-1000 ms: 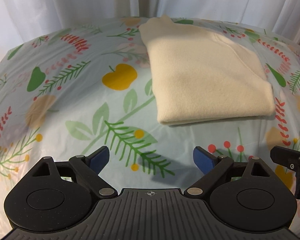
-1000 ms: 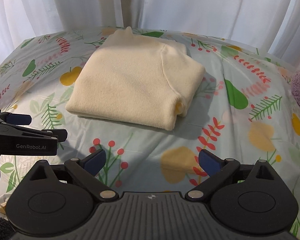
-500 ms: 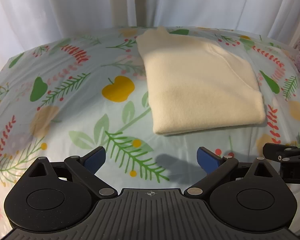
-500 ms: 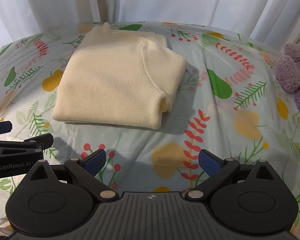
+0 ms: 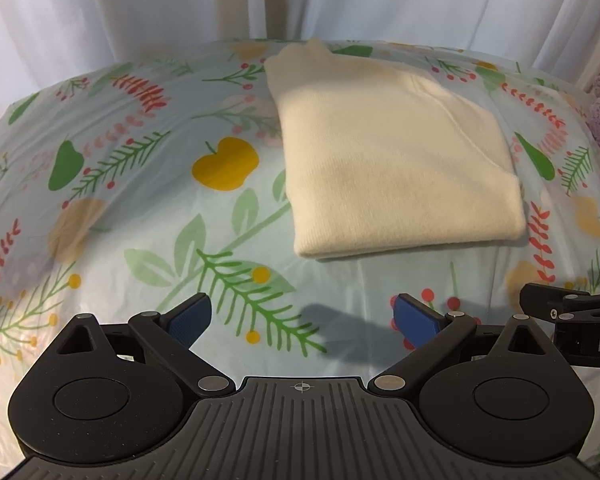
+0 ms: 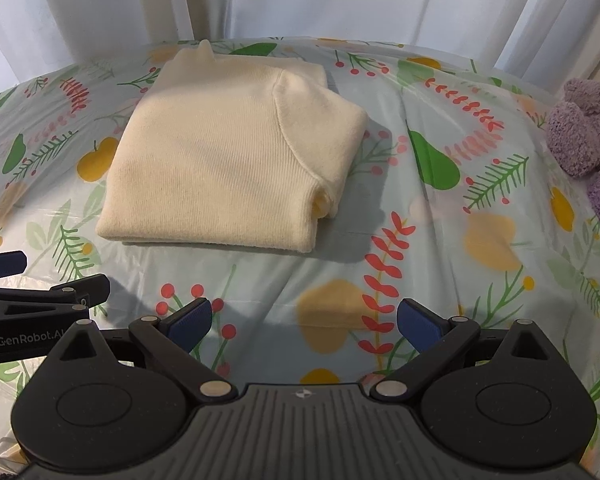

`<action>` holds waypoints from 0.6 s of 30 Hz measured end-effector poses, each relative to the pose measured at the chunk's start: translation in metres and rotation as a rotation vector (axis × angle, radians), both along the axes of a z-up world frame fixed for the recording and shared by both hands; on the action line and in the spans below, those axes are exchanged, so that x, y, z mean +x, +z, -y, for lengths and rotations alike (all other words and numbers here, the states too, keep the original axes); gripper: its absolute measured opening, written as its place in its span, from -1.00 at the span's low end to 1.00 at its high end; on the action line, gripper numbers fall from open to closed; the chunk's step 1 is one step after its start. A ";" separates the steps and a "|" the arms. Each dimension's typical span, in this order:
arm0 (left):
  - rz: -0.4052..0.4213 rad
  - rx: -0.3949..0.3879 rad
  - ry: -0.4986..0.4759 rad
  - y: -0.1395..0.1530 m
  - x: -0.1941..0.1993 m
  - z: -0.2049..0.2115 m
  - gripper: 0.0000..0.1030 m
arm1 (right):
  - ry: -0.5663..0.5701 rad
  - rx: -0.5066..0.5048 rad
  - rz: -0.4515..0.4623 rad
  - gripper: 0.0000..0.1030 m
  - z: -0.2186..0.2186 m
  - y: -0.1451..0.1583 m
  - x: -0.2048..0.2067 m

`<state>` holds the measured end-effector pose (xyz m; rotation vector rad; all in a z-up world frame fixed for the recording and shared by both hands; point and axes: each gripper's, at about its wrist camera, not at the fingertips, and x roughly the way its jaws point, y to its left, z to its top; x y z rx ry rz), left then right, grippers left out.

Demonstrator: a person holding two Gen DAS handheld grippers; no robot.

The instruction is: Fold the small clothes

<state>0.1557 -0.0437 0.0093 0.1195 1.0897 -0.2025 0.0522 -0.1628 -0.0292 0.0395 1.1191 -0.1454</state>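
- I judge the folding of this piece to be done: the cream sweater lies as a compact, squared bundle on the patterned tablecloth, with nothing of it trailing loose that I can see.
- My left gripper is released; its jaws have just been opening that last bit wider, with nothing between them but bare cloth.
- My right gripper is likewise spread wide and empty, hovering over the near part of the table, well short of the sweater.
- The sweater sits toward the far middle of the table. From the right wrist view it is far and left of my fingers; from the left wrist view, far and right.
- Its long axis runs near to far, leaning a little left at the far end, where a small nub of knit pokes up.
- The thick folded edge faces me; a tucked sleeve roll shows at the near right corner.
- Next, I reckon, calls for either a light press to flatten that bulging right side, or moving on to another garment; none other is in view.
- A purple plush toy sits at the far right edge, clear of the work.
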 end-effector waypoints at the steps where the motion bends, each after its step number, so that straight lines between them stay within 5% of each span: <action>1: 0.000 -0.002 0.002 0.000 0.000 0.000 0.95 | -0.001 0.001 -0.002 0.92 0.000 -0.001 0.000; 18: -0.004 0.000 -0.001 -0.002 0.002 0.004 0.95 | -0.010 0.006 -0.008 0.93 0.003 -0.002 0.002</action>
